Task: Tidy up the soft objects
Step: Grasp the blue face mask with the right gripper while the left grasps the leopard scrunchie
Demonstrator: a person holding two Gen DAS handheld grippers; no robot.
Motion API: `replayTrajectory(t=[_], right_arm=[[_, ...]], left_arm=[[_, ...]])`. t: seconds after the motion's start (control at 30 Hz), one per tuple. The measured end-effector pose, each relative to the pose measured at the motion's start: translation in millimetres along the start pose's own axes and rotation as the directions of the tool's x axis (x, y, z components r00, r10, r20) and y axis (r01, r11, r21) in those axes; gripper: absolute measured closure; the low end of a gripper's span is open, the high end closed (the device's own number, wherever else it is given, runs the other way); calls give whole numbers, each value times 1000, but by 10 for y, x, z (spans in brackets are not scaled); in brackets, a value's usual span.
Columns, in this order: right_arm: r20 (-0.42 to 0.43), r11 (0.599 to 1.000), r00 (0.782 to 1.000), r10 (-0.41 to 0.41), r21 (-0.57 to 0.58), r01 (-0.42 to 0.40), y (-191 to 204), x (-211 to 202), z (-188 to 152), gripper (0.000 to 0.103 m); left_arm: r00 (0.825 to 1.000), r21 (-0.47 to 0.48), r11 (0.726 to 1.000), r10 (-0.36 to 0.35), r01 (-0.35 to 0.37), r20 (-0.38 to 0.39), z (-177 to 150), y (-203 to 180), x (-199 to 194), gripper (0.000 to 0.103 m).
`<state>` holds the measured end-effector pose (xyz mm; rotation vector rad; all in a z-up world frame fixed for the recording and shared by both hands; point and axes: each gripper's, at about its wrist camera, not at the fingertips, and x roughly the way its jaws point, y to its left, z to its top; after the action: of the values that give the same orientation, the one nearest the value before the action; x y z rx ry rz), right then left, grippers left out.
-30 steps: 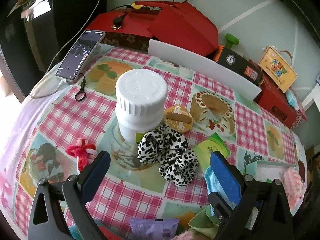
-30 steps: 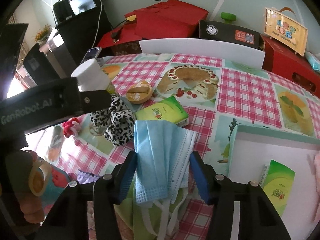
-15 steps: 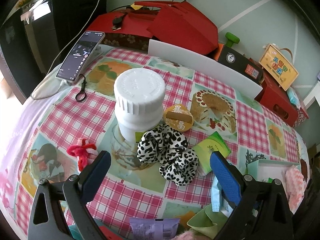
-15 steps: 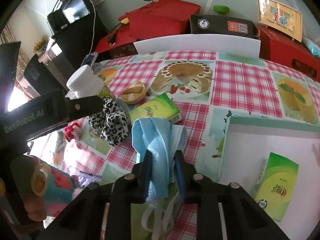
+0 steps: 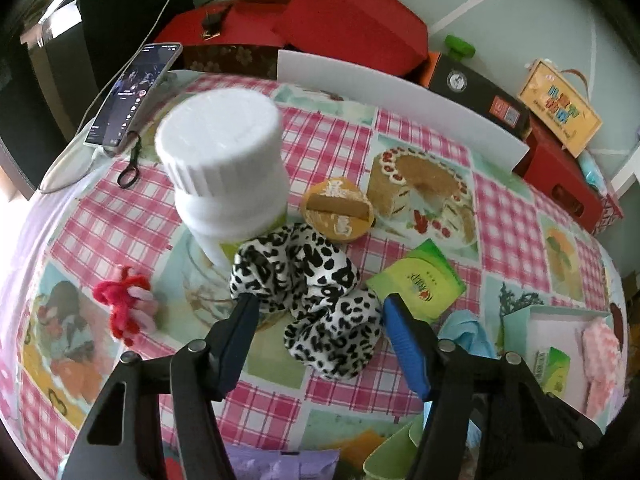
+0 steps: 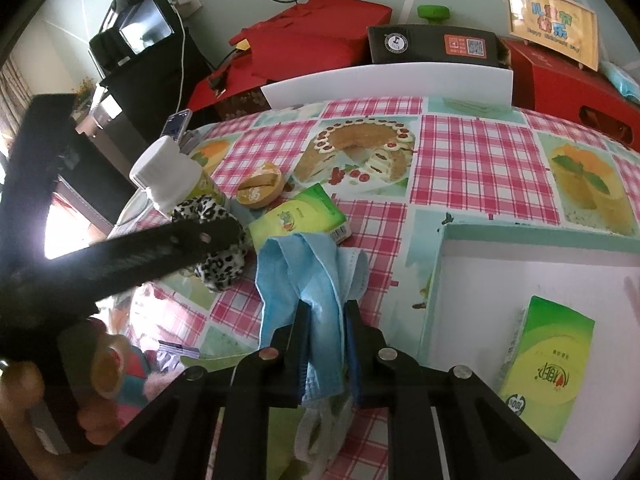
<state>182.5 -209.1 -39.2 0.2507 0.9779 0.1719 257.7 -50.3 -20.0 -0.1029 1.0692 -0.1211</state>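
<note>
Between my left tongs point(image 5: 316, 312), whose jaws have just been closing, lies the leopard-print fabric scrunchie point(image 5: 316, 280), not yet pinched; my right tongs point(image 6: 326, 312) clamp the blue pleated face mask point(image 6: 308, 276), ready for the white tray point(image 6: 520, 276).

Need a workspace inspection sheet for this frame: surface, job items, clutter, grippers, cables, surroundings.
Surface: table under a pink checked cloth with food prints.
Job's things: leopard scrunchie; blue face mask; red yarn piece; white tray holding a green tissue pack.
Clutter: white bottle, round cake, second green pack, phone.
Grippers: left gripper has just been closing around the scrunchie, pads not clearly pressing; right gripper shut on the mask.
Cables: white cable behind the phone.
Surroundings: red boxes, black box.
</note>
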Motion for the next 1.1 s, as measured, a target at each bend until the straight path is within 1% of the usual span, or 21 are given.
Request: replayTrajectory(t=[0.07, 0.17, 0.3, 0.67, 0.87, 1.1], right_arm=[[-1, 1000, 1000, 3, 3, -3, -7, -2, -4, 86], [-2, 1000, 1000, 7, 11, -7, -21, 2, -2, 86], [-4, 1000, 1000, 9, 13, -8, -22, -5, -8, 86], [-7, 1000, 1000, 5, 11, -5, -21, 18, -11, 86], [-3, 1000, 1000, 5, 13, -5, -14, 15, -15, 86], [13, 999, 1000, 21, 27, -21, -38, -31, -15, 86]], left_arm=[[1000, 15, 1000, 14, -14, -4, -7, -38, 27, 38], [1000, 18, 999, 29, -29, -11, -13, -62, 83, 54], [999, 9, 1000, 28, -28, -35, -28, -50, 155, 60], [998, 11, 999, 40, -39, -42, -71, -63, 197, 64], [999, 6, 1000, 31, -30, -37, -68, -54, 140, 70], [1000, -3, 1000, 17, -17, -14, -41, -45, 21, 71]])
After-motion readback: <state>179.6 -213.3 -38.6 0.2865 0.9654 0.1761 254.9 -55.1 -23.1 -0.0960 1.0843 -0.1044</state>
